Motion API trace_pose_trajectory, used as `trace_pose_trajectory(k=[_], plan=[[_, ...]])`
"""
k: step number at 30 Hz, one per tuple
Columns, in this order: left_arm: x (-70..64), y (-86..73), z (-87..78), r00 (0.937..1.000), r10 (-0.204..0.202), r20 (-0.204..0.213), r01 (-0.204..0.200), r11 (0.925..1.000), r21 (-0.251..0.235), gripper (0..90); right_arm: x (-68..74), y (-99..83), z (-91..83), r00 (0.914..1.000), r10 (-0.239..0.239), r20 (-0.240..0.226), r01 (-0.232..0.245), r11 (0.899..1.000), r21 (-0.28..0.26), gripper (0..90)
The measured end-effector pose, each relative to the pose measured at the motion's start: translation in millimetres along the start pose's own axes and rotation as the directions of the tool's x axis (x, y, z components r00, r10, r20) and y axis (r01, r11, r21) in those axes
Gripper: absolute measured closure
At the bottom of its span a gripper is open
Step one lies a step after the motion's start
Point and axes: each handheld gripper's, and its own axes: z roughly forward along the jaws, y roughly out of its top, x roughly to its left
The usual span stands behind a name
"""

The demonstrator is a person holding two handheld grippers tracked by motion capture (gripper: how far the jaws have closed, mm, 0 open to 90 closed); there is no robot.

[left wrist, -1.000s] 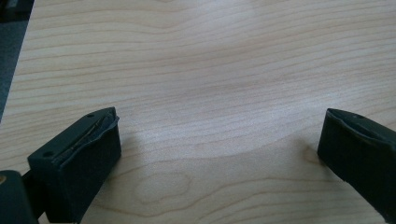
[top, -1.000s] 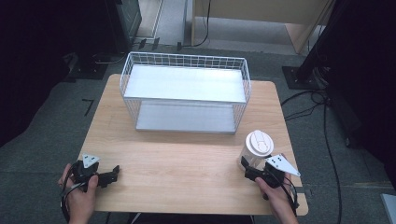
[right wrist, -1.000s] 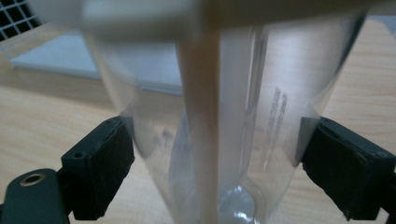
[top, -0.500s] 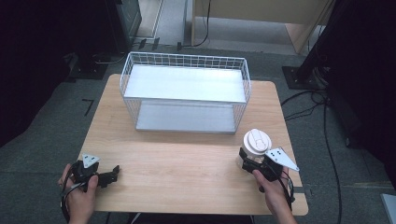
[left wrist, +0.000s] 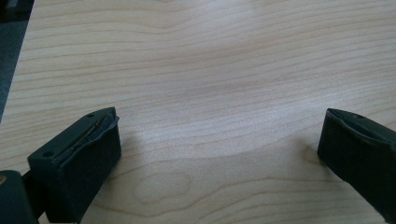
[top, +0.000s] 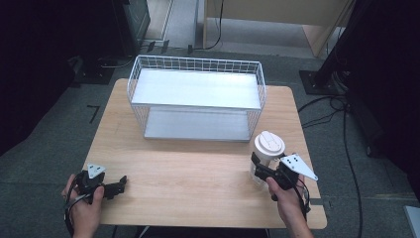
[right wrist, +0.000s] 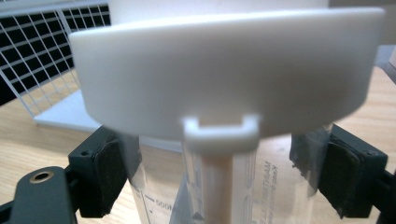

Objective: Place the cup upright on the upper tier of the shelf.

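Note:
A clear plastic jar [top: 268, 153] with a white lid [top: 269, 142] stands upright near the table's right front, and my right gripper [top: 259, 169] is shut on its clear body below the lid. In the right gripper view the jar [right wrist: 224, 186] stands between both black pads [right wrist: 111, 169], which press on its sides under the white lid [right wrist: 224, 70]. My left gripper [top: 120, 185] rests low at the front left of the wooden table [top: 198, 188]. In the left gripper view it is open [left wrist: 219, 149], with bare wood between the jaws.
A white wire basket [top: 198, 64] with two white shelves stands at the back middle of the table, just beyond the jar; its mesh corner [right wrist: 42, 56] appears behind the jar. Cables and black stands lie on the floor to the right.
My right gripper and the jar have shifted a little to the left and toward the basket. The left gripper has stayed in place.

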Motion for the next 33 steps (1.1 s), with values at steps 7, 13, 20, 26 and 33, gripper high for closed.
trace_pose_trajectory(k=[7,13,20,26,33], plan=[[0.0,0.0,0.0,1.0000,0.000,0.000,0.000,1.0000,0.000,0.0,7.2,15.0,1.4,0.9999,-0.007,-0.011,0.006,0.999,-0.041,14.8],[0.0,0.0,0.0,1.0000,0.000,0.000,0.000,1.0000,0.000,0.0,16.0,29.2,4.9,0.9995,-0.013,-0.027,0.011,0.998,-0.064,14.8],[0.0,0.0,0.0,1.0000,0.000,0.000,0.000,1.0000,0.000,0.0,28.7,45.5,9.7,0.9983,-0.037,-0.044,0.033,0.996,-0.085,14.8],[0.2,0.0,-0.1,1.0000,0.002,0.000,-0.002,1.0000,0.001,0.0,40.9,61.0,12.9,0.9971,-0.054,-0.054,0.048,0.993,-0.107,14.8],[0.2,0.0,0.0,1.0000,0.001,0.000,-0.001,1.0000,0.000,0.0,55.3,80.4,20.7,0.9947,-0.085,-0.058,0.077,0.989,-0.122,14.8]])
